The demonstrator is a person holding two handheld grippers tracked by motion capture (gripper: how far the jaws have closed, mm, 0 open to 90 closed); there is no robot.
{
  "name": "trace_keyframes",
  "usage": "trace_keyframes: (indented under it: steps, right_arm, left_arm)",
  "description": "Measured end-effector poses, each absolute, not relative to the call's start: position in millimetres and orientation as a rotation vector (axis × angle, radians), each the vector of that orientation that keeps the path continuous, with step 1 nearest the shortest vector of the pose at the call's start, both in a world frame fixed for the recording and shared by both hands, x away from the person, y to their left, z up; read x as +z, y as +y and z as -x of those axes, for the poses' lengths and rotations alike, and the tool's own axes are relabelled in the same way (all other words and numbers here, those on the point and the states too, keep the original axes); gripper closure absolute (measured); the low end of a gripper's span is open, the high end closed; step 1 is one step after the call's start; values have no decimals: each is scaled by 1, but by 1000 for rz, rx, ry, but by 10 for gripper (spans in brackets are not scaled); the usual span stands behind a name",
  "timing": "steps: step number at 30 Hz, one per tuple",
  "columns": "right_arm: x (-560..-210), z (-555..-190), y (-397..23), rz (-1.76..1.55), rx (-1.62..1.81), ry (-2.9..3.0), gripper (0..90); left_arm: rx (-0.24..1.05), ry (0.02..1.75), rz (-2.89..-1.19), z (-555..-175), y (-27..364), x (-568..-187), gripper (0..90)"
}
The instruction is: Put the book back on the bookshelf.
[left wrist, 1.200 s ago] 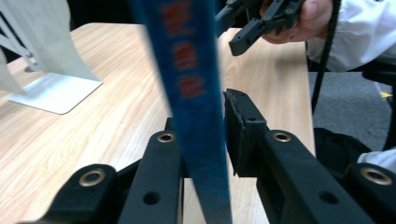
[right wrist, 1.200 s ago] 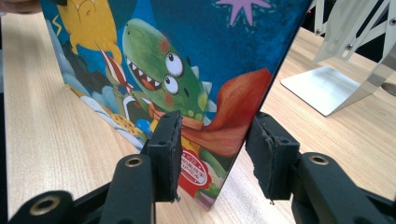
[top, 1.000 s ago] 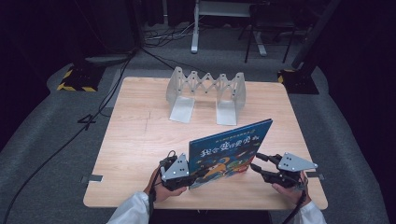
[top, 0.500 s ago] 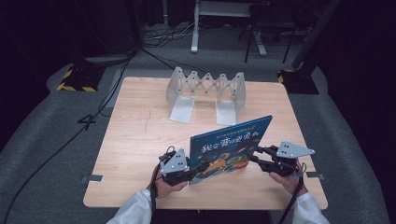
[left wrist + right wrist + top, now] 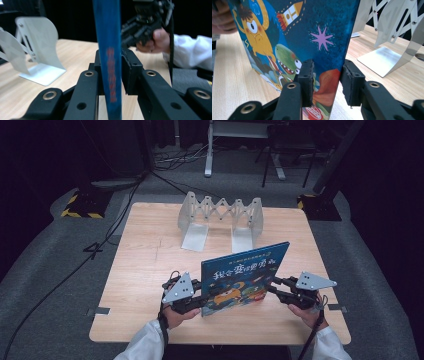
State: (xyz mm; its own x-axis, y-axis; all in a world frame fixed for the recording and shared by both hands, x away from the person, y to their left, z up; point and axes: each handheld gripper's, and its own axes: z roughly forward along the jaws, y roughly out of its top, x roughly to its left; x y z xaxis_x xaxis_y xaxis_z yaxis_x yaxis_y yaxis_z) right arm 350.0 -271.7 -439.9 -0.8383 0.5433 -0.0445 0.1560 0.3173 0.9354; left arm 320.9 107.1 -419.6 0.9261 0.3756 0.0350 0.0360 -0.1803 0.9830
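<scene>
A blue picture book (image 5: 245, 277) stands upright on the wooden table (image 5: 145, 265), cover toward the person. My left gripper (image 5: 206, 296) is shut on its lower left edge; in the left gripper view both pads press the blue spine (image 5: 107, 37) at my left gripper (image 5: 111, 72). My right gripper (image 5: 272, 287) is at the book's lower right edge. In the right gripper view, my right gripper (image 5: 328, 80) straddles the book (image 5: 312, 37): one pad lies over the cover, the other stands a little off the back, so it is open.
A white expandable metal book rack (image 5: 220, 217) stands at the table's far middle, close behind the book; it also appears as the rack (image 5: 37, 50) and the rack (image 5: 392, 37). The right hand and its gripper (image 5: 142, 27) show beyond the spine.
My right gripper has moved left until its jaws reach around the book's right edge. The left gripper keeps its hold; the book has shifted slightly.
</scene>
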Motion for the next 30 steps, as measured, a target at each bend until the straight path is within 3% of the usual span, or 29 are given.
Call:
trace_keyframes:
  steps: [11, 16, 27, 28, 29, 30]
  right_arm:
    - [-442, -348, -274, -627, 1548, 2235, 654]
    - [-443, -346, -274, -623, 1549, 2229, 654]
    - [-445, -345, -275, -634, 1518, 2228, 666]
    - [-445, -345, -274, -636, 1520, 2225, 659]
    - [-447, -345, -274, -646, 1490, 2226, 566]
    - [-448, -346, -274, -658, 1473, 2226, 542]
  left_arm:
    - [254, 310, -1722, -324, 102, -425, 789]
    - [306, 293, -1769, -320, 94, -426, 775]
    - [290, 300, -1748, -326, 90, -426, 781]
    - [283, 299, -1751, -327, 90, -425, 781]
    - [266, 293, -1751, -328, 90, -426, 803]
    - [277, 300, -1749, -327, 88, -426, 806]
